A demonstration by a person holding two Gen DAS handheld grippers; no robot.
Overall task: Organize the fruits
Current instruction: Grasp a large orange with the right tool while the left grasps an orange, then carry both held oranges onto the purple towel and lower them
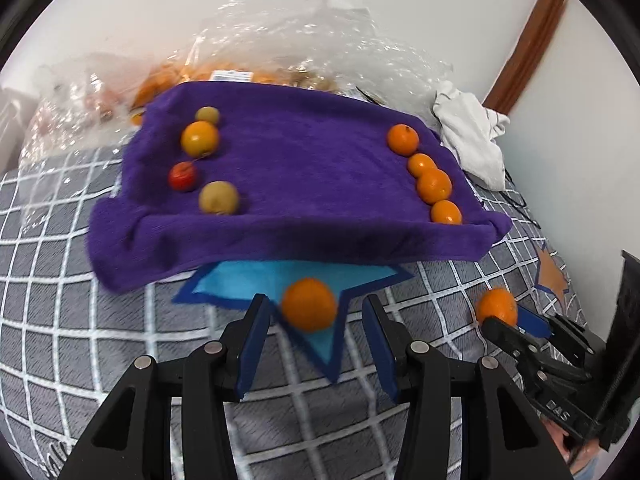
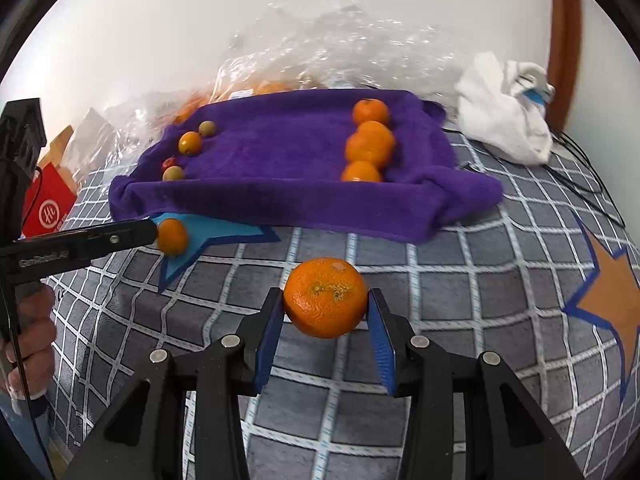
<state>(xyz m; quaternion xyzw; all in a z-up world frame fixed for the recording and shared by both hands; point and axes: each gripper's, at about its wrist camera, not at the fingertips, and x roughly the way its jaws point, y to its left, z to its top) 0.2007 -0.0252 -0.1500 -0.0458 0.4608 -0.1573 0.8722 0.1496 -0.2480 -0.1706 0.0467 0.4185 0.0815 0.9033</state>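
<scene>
A purple towel (image 1: pixel 296 184) lies on the bed, also in the right wrist view (image 2: pixel 280 168). Several mandarins (image 1: pixel 432 186) line its right side; small mixed fruits (image 1: pixel 200 140) sit on its left. My left gripper (image 1: pixel 314 312) is open, its fingers either side of a mandarin (image 1: pixel 309 309) resting on a blue star patch (image 1: pixel 280 276). My right gripper (image 2: pixel 325 312) is shut on another mandarin (image 2: pixel 325 298), held above the checked bedspread. That mandarin (image 1: pixel 496 306) and gripper also show at the right of the left wrist view.
Clear plastic bags (image 1: pixel 280 40) holding more fruit lie behind the towel by the wall. A white cloth (image 2: pixel 504 112) and cables lie at the back right. A red box (image 2: pixel 48 204) sits at the left. An orange star patch (image 2: pixel 612 292) marks the bedspread.
</scene>
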